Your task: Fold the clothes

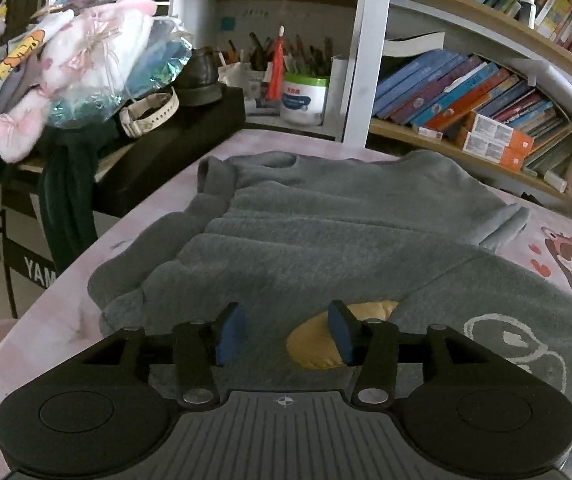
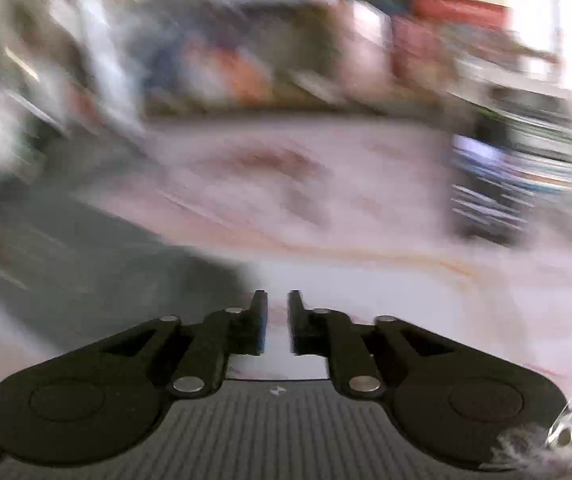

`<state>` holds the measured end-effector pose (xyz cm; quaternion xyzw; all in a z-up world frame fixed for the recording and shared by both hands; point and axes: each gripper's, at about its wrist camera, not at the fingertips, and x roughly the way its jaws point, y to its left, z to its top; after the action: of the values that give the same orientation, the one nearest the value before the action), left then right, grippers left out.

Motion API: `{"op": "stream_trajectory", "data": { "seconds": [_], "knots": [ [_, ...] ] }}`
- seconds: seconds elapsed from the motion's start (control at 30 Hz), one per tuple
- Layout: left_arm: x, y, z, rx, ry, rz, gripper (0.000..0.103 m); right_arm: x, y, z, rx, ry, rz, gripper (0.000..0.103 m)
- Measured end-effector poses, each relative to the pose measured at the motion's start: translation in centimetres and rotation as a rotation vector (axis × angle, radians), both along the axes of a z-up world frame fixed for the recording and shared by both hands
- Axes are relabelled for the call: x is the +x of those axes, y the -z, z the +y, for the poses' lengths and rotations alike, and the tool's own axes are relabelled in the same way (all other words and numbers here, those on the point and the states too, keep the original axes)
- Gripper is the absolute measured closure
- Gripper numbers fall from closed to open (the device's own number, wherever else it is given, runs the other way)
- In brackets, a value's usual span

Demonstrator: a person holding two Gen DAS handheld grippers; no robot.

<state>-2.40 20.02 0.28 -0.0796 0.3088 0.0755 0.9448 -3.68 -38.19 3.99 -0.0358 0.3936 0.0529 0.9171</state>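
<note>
A grey fleece sweatshirt (image 1: 326, 232) lies spread on the pink table (image 1: 66, 320), with a yellow patch (image 1: 314, 344) and a white outline print (image 1: 518, 344) near its front. My left gripper (image 1: 286, 330) is open and empty, just above the garment's near part. In the blurred right wrist view, my right gripper (image 2: 277, 320) has its jaws a narrow gap apart with nothing between them, over the pink table (image 2: 366, 280). The grey garment (image 2: 106, 272) lies to its left.
A bookshelf (image 1: 466, 92) with many books runs along the back. A pen pot (image 1: 306, 96) stands behind the table. A black stand with plush toys (image 1: 78, 64) and a watch (image 1: 148, 114) sits at the left. A dark blurred object (image 2: 486, 192) stands at the right.
</note>
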Motion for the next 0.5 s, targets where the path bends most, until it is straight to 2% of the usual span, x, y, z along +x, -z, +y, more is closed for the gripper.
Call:
{"op": "stream_trajectory", "data": {
  "seconds": [0.03, 0.07, 0.1, 0.17, 0.33, 0.37, 0.4, 0.43, 0.5],
  "knots": [
    [0.1, 0.0, 0.0, 0.000, 0.005, 0.003, 0.052, -0.2, 0.2, -0.3, 0.001, 0.015, 0.004, 0.087],
    [0.1, 0.0, 0.1, 0.001, 0.008, 0.005, 0.051, -0.5, 0.0, -0.6, 0.065, -0.001, -0.005, 0.083],
    [0.1, 0.0, 0.2, 0.002, 0.008, 0.007, 0.050, -0.8, -0.2, -0.9, 0.146, -0.031, -0.016, 0.073],
    [0.2, 0.0, 0.2, 0.002, 0.007, 0.009, 0.049, -1.1, -0.6, -0.3, 0.244, -0.096, -0.027, 0.064],
    [0.1, 0.1, 0.0, 0.005, 0.014, 0.006, 0.049, 0.0, 0.8, 2.6, 0.235, -0.150, 0.062, 0.064],
    [0.0, 0.2, 0.1, 0.002, 0.017, 0.004, 0.048, 0.3, 1.2, 2.9, 0.232, -0.157, 0.083, 0.072],
    [-0.1, 0.2, 0.1, -0.001, 0.018, 0.003, 0.048, 0.3, 1.6, 3.1, 0.237, -0.172, 0.088, 0.089],
    [-0.1, 0.2, 0.2, -0.005, 0.018, 0.003, 0.047, 0.3, 1.5, 3.2, 0.247, -0.191, 0.075, 0.100],
    [-0.2, 0.2, 0.4, -0.008, 0.017, 0.005, 0.046, -0.6, -0.2, 2.7, 0.293, -0.223, -0.018, 0.102]
  ]
}}
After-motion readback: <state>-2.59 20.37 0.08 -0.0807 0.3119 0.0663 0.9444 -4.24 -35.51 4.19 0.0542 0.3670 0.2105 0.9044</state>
